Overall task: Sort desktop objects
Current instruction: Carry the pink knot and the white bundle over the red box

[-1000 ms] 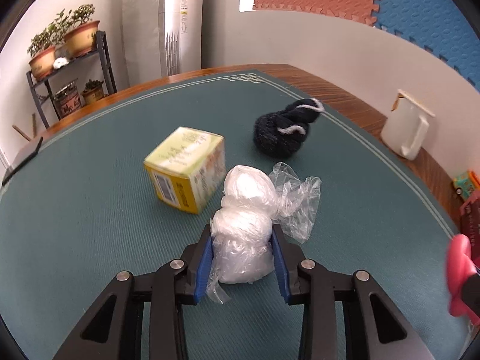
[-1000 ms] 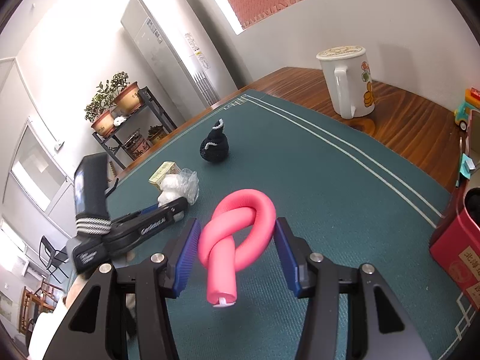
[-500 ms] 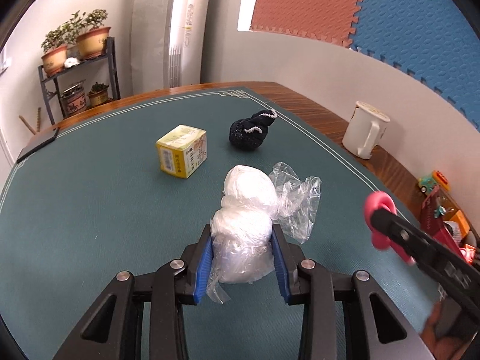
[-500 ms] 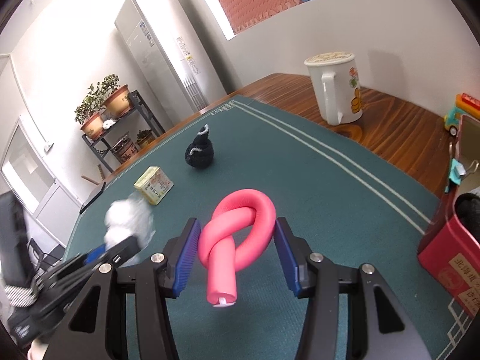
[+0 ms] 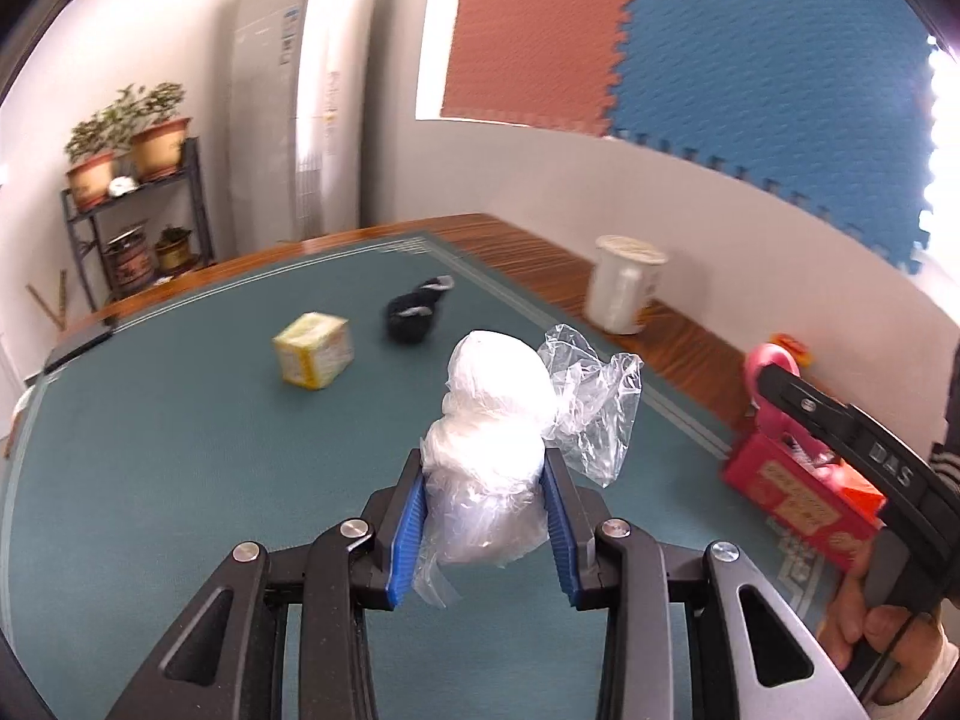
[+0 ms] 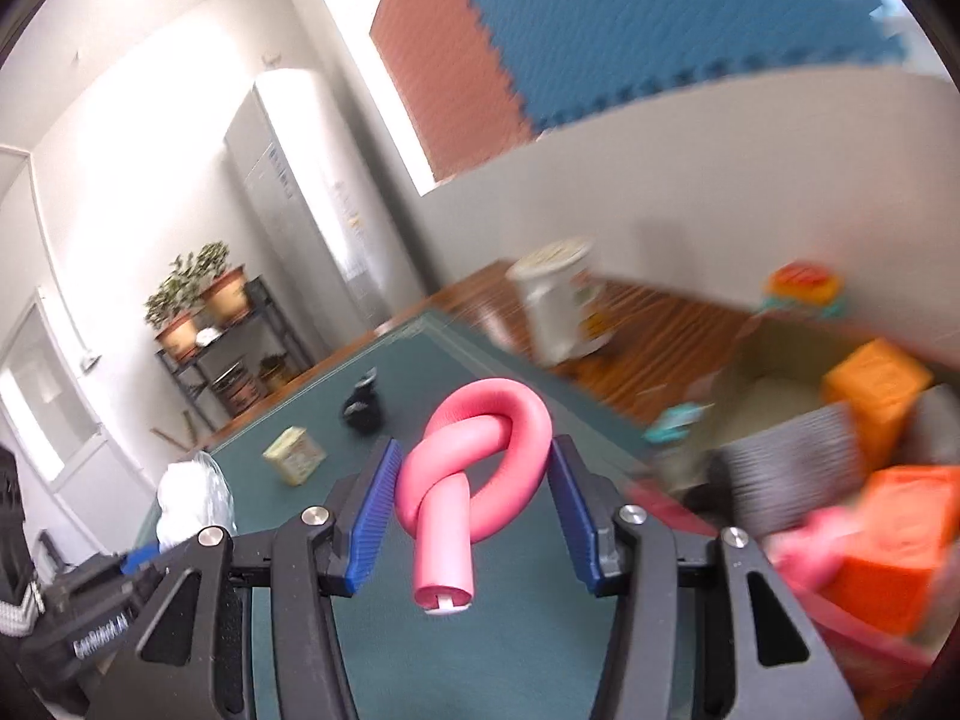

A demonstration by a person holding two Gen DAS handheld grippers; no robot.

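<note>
Apparently foam, the pink knotted tube (image 6: 480, 468) looks smooth, loop-tied.

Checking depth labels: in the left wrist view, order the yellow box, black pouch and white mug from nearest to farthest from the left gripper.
From the left gripper:
1. Yellow box, ahead-left on the green mat.
2. Black pouch, just beyond, centre.
3. White mug, far right on the wooden edge.

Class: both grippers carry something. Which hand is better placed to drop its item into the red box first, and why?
Right. The right gripper, holding the pink knot, is already beside the red box. The left gripper, holding the bag, is farther away.
</note>
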